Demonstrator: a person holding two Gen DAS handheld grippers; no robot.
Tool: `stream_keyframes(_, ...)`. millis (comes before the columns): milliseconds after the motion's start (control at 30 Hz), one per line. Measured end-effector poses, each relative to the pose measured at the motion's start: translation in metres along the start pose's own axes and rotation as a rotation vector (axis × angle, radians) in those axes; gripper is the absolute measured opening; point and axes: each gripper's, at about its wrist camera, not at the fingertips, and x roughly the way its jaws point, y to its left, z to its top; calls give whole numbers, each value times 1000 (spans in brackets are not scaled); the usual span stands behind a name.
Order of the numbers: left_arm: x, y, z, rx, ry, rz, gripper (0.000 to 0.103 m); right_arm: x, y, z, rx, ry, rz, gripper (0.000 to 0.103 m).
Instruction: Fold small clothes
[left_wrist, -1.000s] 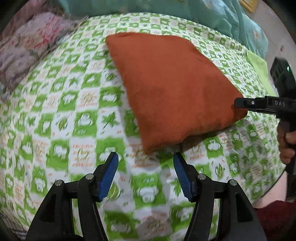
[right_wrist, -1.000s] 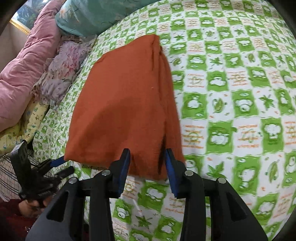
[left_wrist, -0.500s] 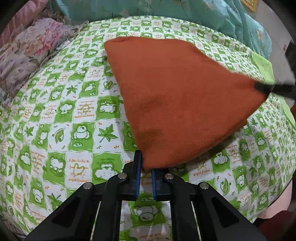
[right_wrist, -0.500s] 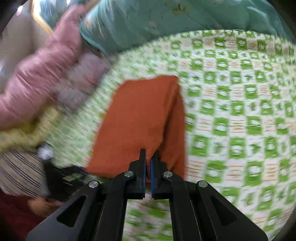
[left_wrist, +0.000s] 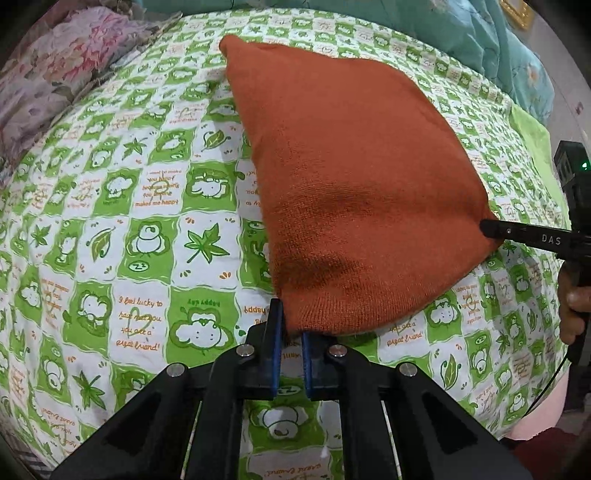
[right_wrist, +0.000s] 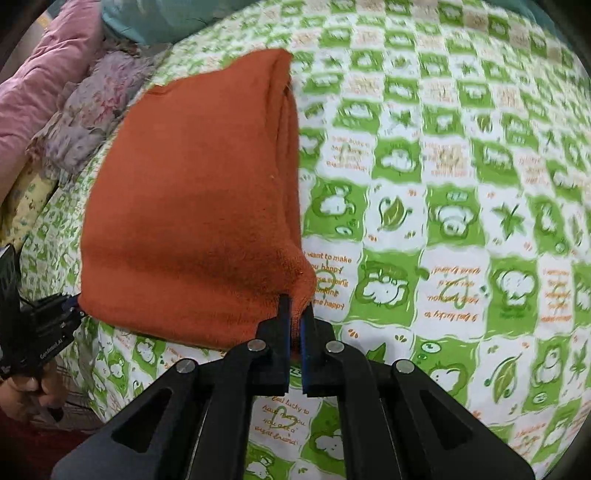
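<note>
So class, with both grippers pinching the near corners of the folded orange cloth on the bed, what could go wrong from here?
1. The left gripper bites only the corner tip of the orange cloth, so that corner may slip out when lifted.
2. The right gripper clamps a stacked edge; the layers may shift apart and spoil the fold.
3. Dragging could rumple the green checked sheet.

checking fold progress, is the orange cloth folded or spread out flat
Folded: the orange cloth shows stacked layers along its right edge in the right wrist view; each gripper pinches a near corner.
</note>
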Motion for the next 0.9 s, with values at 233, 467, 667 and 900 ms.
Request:
stream_keyframes(233,-21,11,-10,9,58,-74,14,-15,-5,-2,76,16,11,20)
stream_keyframes(467,-64,21,5,7,-36,-166,19,-53,-6,9,113,-93,15,21)
stream_keyframes(667,-52,6,55,-15,-115,-231,21,-55,36,50,7,-152,123,21)
stream_keyframes(900,-5,1,78,-41,-32,-245,16,2,32,74,8,-54,83,17)
